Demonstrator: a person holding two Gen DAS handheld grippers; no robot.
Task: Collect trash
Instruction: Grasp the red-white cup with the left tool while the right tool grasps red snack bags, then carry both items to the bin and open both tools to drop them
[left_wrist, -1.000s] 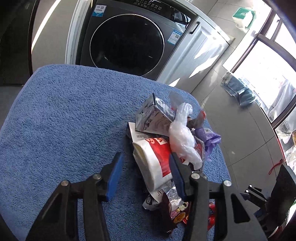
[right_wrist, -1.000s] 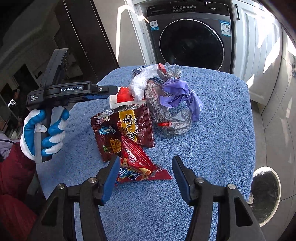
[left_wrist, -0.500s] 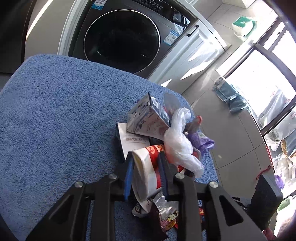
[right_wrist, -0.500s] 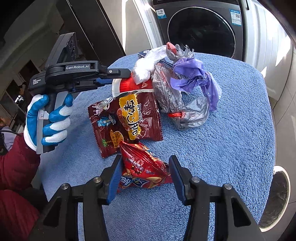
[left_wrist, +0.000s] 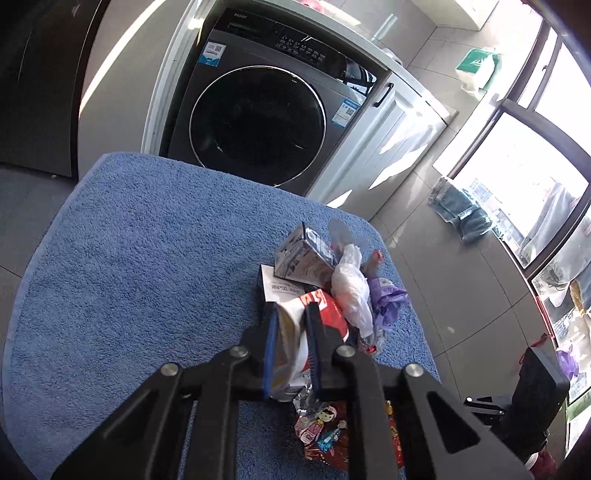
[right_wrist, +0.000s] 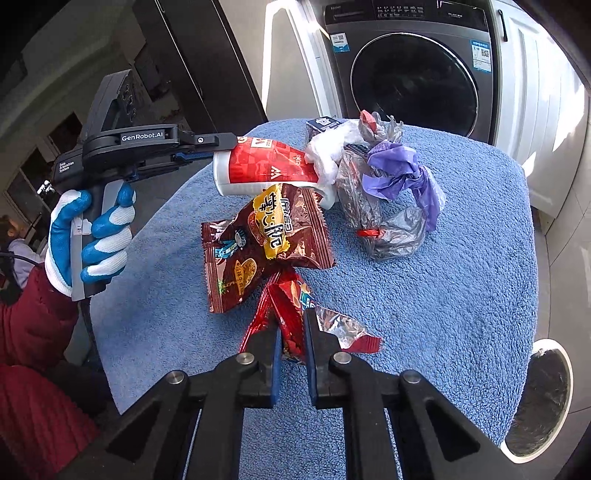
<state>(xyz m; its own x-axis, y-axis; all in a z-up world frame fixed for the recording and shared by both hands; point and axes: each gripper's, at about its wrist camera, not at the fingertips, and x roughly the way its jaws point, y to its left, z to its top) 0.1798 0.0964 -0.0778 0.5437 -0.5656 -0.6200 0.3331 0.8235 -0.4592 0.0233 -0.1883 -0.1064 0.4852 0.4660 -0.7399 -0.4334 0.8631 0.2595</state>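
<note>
The left gripper (left_wrist: 290, 325) is seen closing on a red and white paper cup (left_wrist: 325, 314), whose crushed rim is pinched between the blue pads. In the right wrist view the same cup (right_wrist: 266, 168) is held lifted at 11 o'clock of the trash pile, clear of the blue towel-covered counter (right_wrist: 461, 295). The left gripper's handle is gripped by a gloved hand (right_wrist: 90, 240) in blue and white. The right gripper (right_wrist: 291, 332) is pressed together on a red snack bag (right_wrist: 291, 306), which is pinched at its crumpled middle near the counter's 6 o'clock edge. A brown snack bag (right_wrist: 258, 243) lies just beyond it, touching it. At 1 o'clock a purple plastic bag (right_wrist: 399, 170) is draped over a grey plastic bag (right_wrist: 391, 232). A white-rimmed trash bin (right_wrist: 543, 398) stands on the floor at 4 o'clock.
</note>
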